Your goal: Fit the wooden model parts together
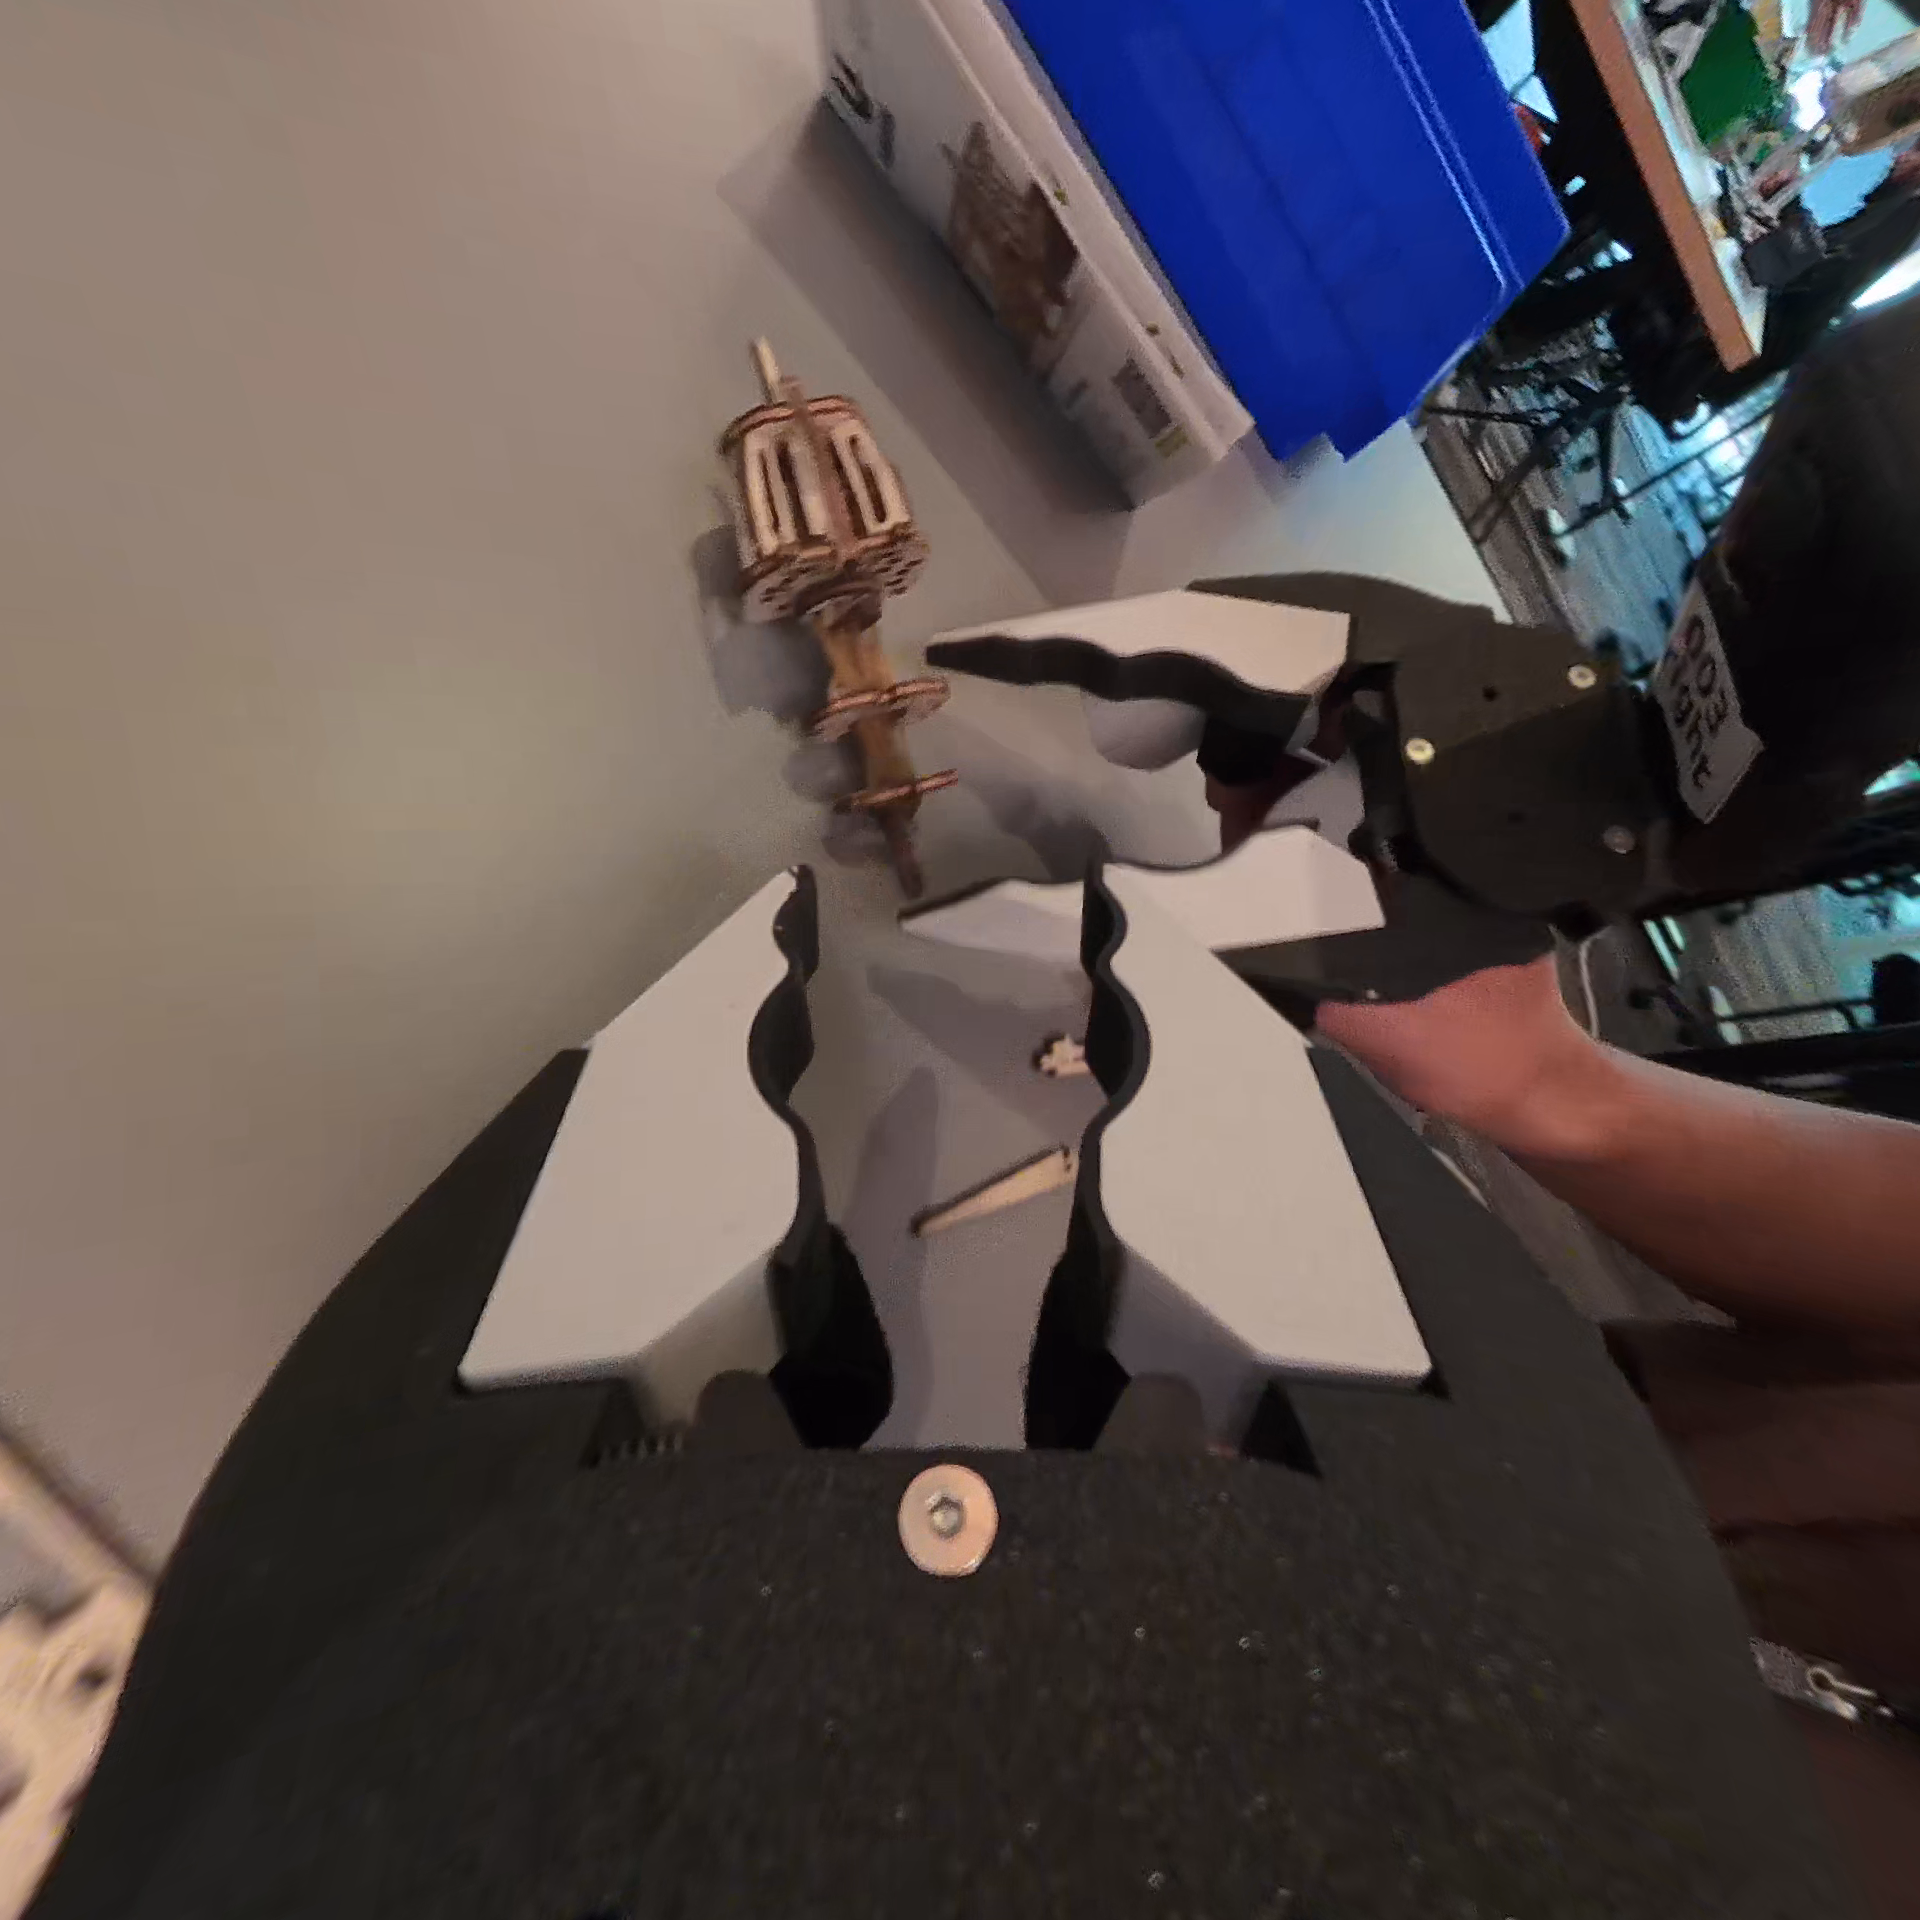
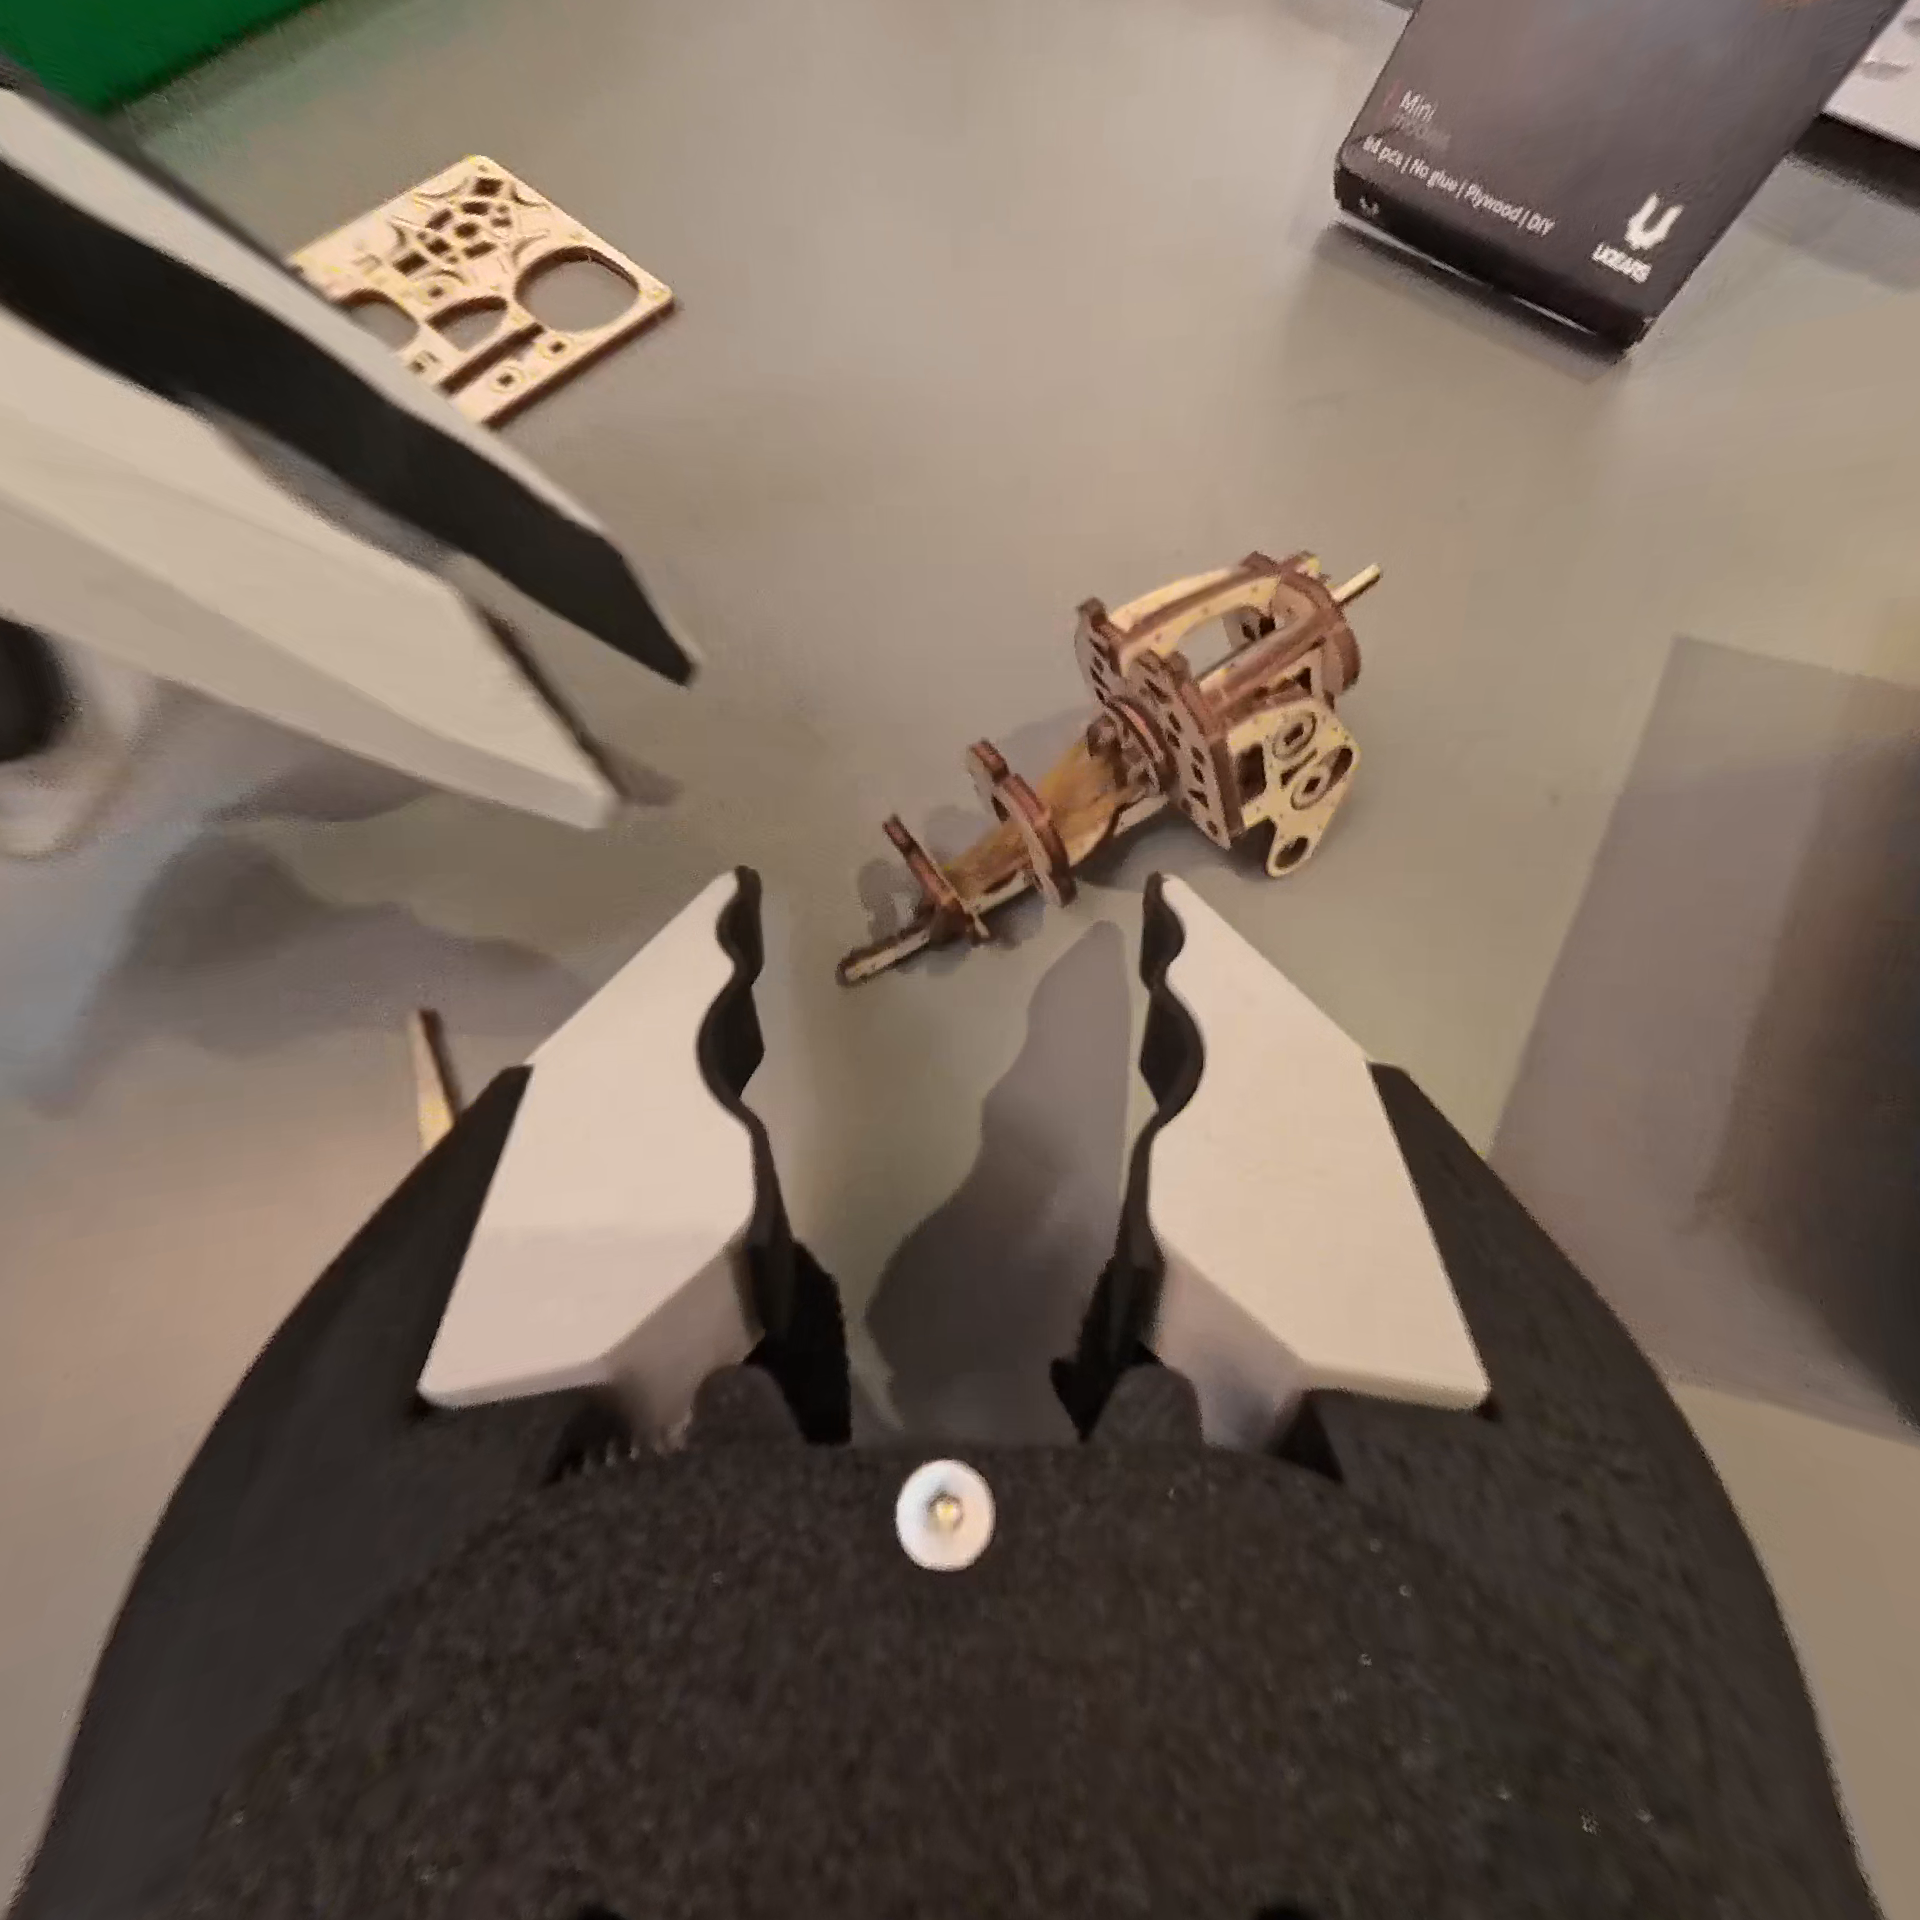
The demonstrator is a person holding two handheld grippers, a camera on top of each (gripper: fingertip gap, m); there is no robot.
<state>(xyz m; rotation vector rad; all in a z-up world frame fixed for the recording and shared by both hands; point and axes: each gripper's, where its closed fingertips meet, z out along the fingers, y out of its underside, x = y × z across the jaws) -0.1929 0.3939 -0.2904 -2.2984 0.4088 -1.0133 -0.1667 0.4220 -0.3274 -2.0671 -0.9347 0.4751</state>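
Both jaws apart, empty; wooden model [image 2: 1132, 769] lies between (stick [image 2: 431, 1081] half hidden).

What you cannot make out here

In your left wrist view the thin wooden strip [image 1: 992, 1190] runs behind the left gripper's [image 1: 948, 888] right finger, so its far end is hidden; the small wooden piece [image 1: 1060, 1058] beside it is half covered and too small to identify; in your right wrist view the left gripper [image 2: 644, 727] is motion-blurred and cut off at the left edge; the dark box [image 2: 1579, 156] is cropped at the top.
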